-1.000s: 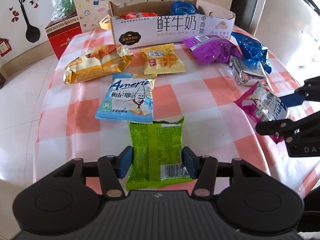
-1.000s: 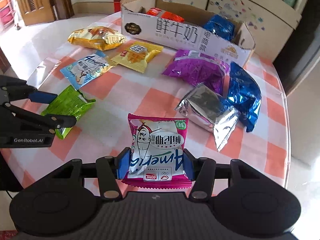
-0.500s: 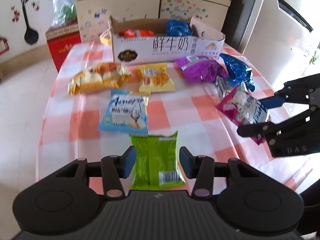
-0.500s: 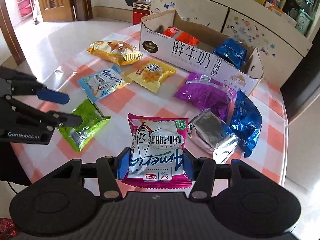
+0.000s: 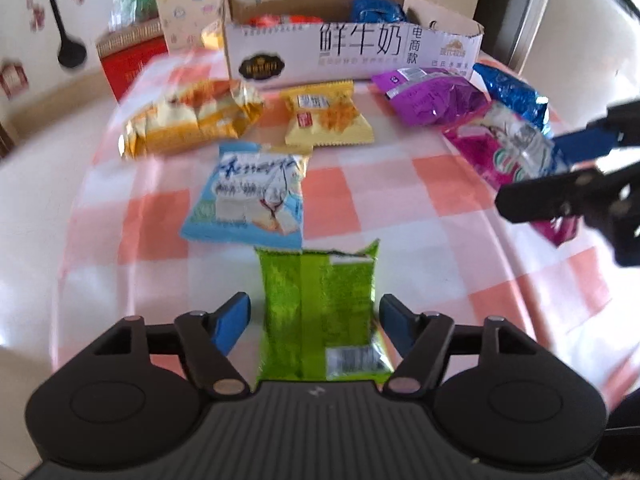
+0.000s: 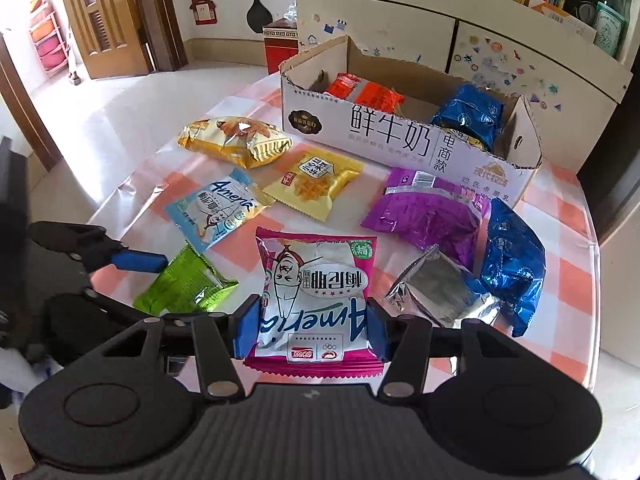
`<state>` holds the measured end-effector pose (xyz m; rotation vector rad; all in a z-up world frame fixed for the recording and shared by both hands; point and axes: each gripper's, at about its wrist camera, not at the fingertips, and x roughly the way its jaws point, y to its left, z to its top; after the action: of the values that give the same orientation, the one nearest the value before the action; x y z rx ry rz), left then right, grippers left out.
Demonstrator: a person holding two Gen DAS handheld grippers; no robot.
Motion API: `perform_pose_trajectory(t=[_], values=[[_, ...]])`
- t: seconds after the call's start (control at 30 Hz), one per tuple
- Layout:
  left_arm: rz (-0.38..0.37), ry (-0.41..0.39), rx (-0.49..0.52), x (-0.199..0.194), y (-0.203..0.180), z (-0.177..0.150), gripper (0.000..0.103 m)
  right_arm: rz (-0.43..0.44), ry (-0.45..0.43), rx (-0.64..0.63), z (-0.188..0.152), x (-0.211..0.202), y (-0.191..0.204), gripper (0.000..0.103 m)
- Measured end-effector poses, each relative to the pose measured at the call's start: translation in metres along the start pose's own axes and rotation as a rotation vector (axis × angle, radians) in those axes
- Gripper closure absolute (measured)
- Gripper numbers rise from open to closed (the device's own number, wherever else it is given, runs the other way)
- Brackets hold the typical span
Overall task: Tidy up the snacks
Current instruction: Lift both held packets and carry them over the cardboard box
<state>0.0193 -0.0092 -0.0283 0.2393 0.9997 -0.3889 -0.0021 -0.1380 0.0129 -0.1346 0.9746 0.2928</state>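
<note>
Nearest the left wrist camera, the left gripper (image 5: 314,322) is opening around the green packet (image 5: 320,312), which is lying on the tabletop (image 5: 420,248). Right gripper (image 6: 312,330) is pinching the pink packet (image 6: 316,292). Farther back, the cardboard box (image 6: 400,140) is sitting with snacks inside.

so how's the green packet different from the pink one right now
The green packet lies between the left gripper's opening jaws, pads clear of it; the pink packet is clamped by the right gripper. Green shows its seamed back with a barcode; pink shows its printed front. Both are small sealed snack packets.
</note>
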Motion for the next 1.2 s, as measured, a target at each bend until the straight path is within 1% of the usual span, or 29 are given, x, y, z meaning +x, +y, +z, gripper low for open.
perform_pose_trajectory(t=[0.03, 0.07, 0.1, 0.27, 0.47, 0.63, 0.7, 0.83, 0.97, 1.2], values=[[-0.004, -0.008, 0.009, -0.001, -0.001, 0.0, 0.041, 0.004, -0.002, 0.001, 0.0, -0.001, 0.0, 0.042], [-0.017, -0.014, 0.008, -0.002, -0.001, 0.001, 0.052, 0.007, -0.005, 0.002, 0.0, -0.002, -0.001, 0.042], [-0.023, -0.016, 0.006, -0.004, -0.001, 0.001, 0.053, 0.009, -0.007, 0.003, 0.0, -0.003, -0.002, 0.042], [-0.008, -0.037, 0.05, -0.014, -0.008, -0.001, 0.053, -0.001, -0.008, -0.007, 0.0, -0.004, -0.005, 0.042], [-0.036, -0.12, 0.102, -0.043, -0.019, 0.004, 0.053, -0.006, -0.018, -0.012, 0.0, -0.007, -0.011, 0.042], [-0.086, -0.147, 0.08, -0.056, -0.022, 0.006, 0.053, -0.013, -0.028, -0.002, 0.001, -0.008, -0.017, 0.042], [-0.087, -0.168, 0.086, -0.061, -0.023, 0.008, 0.053, -0.016, -0.034, -0.006, 0.002, -0.009, -0.018, 0.042], [-0.099, -0.197, 0.068, -0.067, -0.018, 0.019, 0.053, -0.015, -0.05, 0.002, 0.004, -0.012, -0.022, 0.042], [-0.1, -0.217, 0.056, -0.069, -0.012, 0.031, 0.053, -0.021, -0.061, -0.002, 0.006, -0.014, -0.025, 0.042], [-0.065, -0.256, 0.085, -0.071, -0.007, 0.052, 0.053, -0.038, -0.094, 0.007, 0.01, -0.019, -0.032, 0.042]])
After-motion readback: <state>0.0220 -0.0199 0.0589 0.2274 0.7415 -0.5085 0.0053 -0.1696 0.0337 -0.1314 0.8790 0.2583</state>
